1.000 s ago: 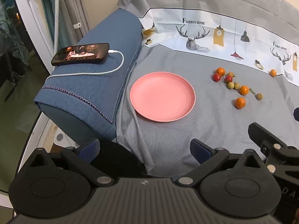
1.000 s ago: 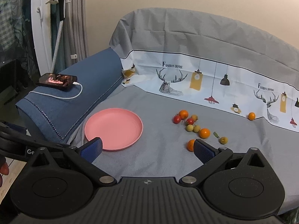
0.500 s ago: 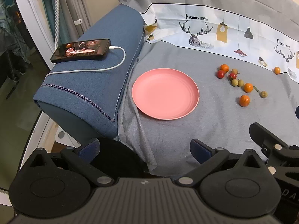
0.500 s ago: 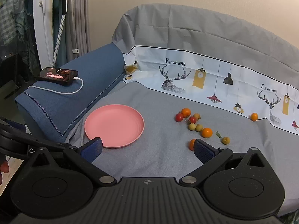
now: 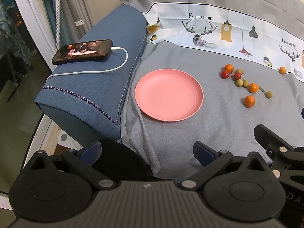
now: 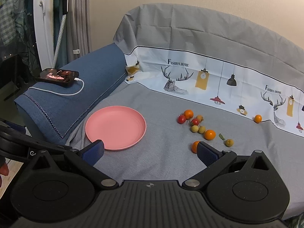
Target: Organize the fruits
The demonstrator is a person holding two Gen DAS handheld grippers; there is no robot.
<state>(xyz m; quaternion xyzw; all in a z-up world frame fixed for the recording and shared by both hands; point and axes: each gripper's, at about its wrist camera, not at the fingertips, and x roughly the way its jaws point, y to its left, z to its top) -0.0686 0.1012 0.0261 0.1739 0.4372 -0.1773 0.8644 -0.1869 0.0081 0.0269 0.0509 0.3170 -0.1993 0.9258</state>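
Both hand-held grippers are wide open and carry nothing: the left hand-held gripper [image 5: 146, 152] hangs over the near edge of the grey cloth, and the right hand-held gripper [image 6: 150, 150] hangs a little farther in, its right finger [image 6: 206, 153] partly covering the nearest orange fruit [image 6: 195, 146]. Over the last second both have eased forward and risen slightly, so the whole layout now sits more fully in view; nothing on the cloth has shifted. That reads as the approach at the very start of the job, with no fruit yet picked.

The fruits lie in a loose cluster [image 6: 197, 126] on the right of the cloth: small orange ones, two red ones [image 5: 225, 74] and a few pale yellow-green ones [image 5: 239, 83], some touching one another. One orange fruit [image 6: 258, 118] sits alone, far right, against the printed border. The pink plate [image 5: 152, 104] is bare and lies to the left of the cluster, well apart from it, close beside the blue cushioned armrest [image 5: 85, 95].

The plate looks like the likely place to gather the fruit, and the right hand-held gripper is nearer the cluster. Round fruit on soft cloth may roll if nudged.

A phone [image 5: 82, 51] with a lit screen rests on the armrest, a white cable [image 5: 121, 64] plugged into it.
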